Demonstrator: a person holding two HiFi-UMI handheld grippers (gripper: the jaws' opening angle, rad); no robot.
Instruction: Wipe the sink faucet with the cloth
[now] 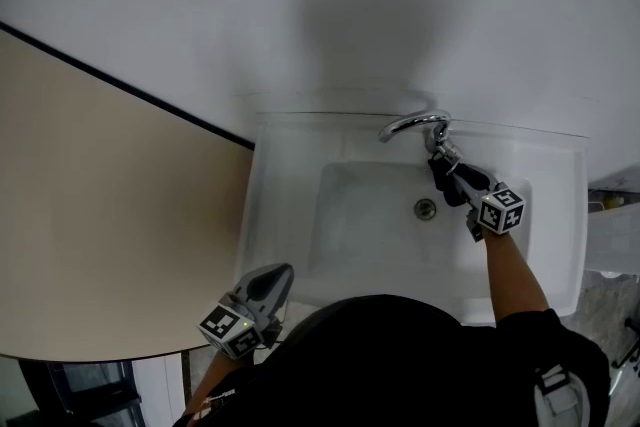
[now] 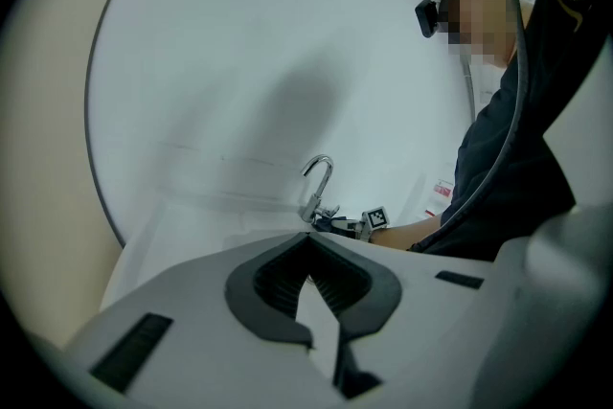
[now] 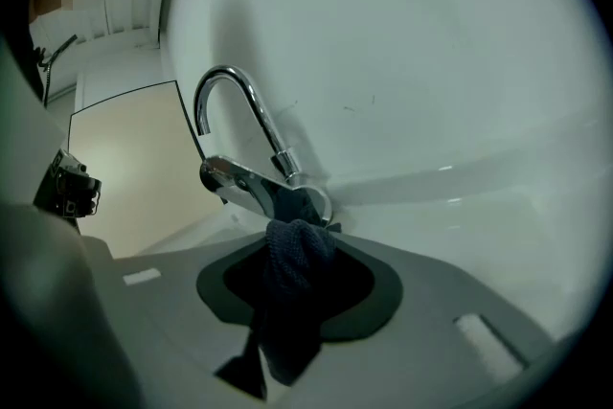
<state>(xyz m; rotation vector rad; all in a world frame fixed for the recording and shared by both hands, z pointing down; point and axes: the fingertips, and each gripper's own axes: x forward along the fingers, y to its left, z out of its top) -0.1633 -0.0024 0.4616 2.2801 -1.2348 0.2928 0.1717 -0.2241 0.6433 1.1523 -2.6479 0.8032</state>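
A chrome gooseneck faucet (image 1: 412, 124) (image 2: 319, 182) (image 3: 235, 105) stands at the back of a white sink (image 1: 275, 215). My right gripper (image 1: 443, 158) (image 3: 297, 235) is at the faucet's base, shut on a dark blue cloth (image 1: 443, 180) (image 3: 292, 287). The cloth is bunched between the jaws, and its front fold touches the base just under the lever handle (image 3: 239, 182). My left gripper (image 1: 277, 277) (image 2: 308, 249) hovers by the sink's front left corner, shut and holding nothing. It points toward the faucet from a distance.
The drain (image 1: 426, 209) sits mid-basin, in front of the faucet. A beige surface (image 1: 90, 235) borders the sink on the left and a white wall rises behind it. The person's dark torso (image 1: 400, 365) covers the sink's front edge. Small items (image 1: 610, 205) lie at the right edge.
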